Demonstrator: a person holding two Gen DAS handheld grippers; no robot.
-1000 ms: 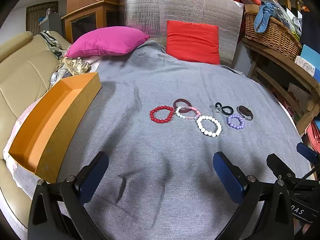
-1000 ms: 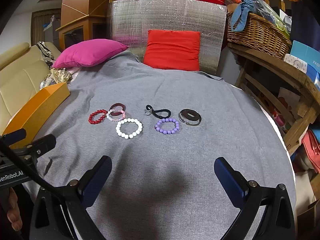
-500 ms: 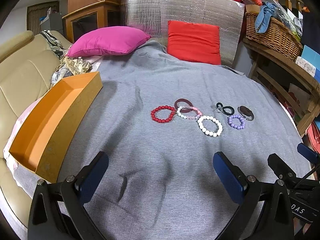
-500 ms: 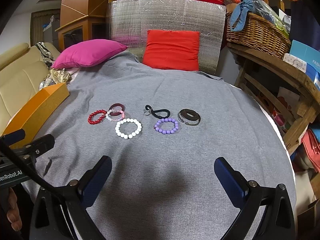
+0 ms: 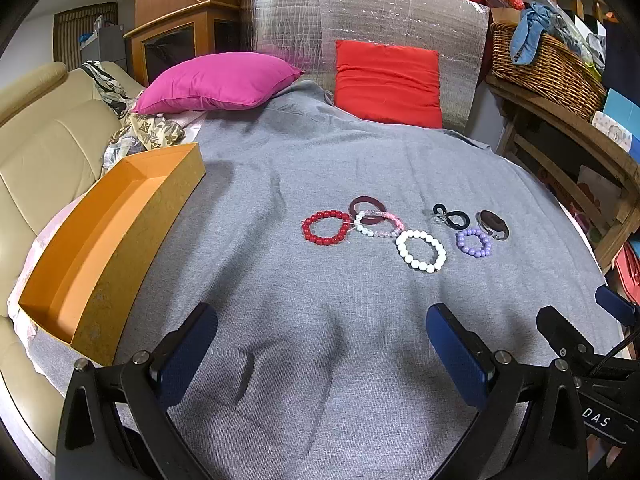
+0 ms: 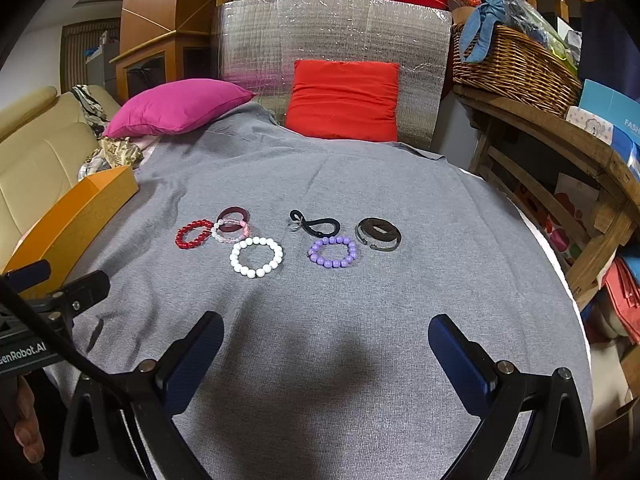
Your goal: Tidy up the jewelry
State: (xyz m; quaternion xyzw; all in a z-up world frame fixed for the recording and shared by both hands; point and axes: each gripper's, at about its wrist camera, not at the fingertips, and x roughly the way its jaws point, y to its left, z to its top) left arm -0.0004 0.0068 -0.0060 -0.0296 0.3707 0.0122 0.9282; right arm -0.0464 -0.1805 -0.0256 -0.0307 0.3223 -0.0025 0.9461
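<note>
Both grippers — left gripper [image 5: 320, 354], right gripper [image 6: 326, 358] — hover with jaws spread wide, nothing held. Seven bracelets lie clustered mid grey cloth [image 5: 320, 168], red bead bracelet [image 5: 326, 227] leftmost. Orange box [image 5: 100, 236] sits at the cloth's left edge — well apart.

— What do we see of our left tool [image 5: 320, 354]?

— Black angular arms ending in dark blue rectangular pads [image 5: 188, 354], with silver screws at the joints.

— And our right tool [image 6: 326, 360]?

— The same build: black frame, blue pads [image 6: 460, 364], silver screws. In the other camera, its side shows white letters "DAS" and a black cable. The left one's side reads "enRobot.AI".
</note>
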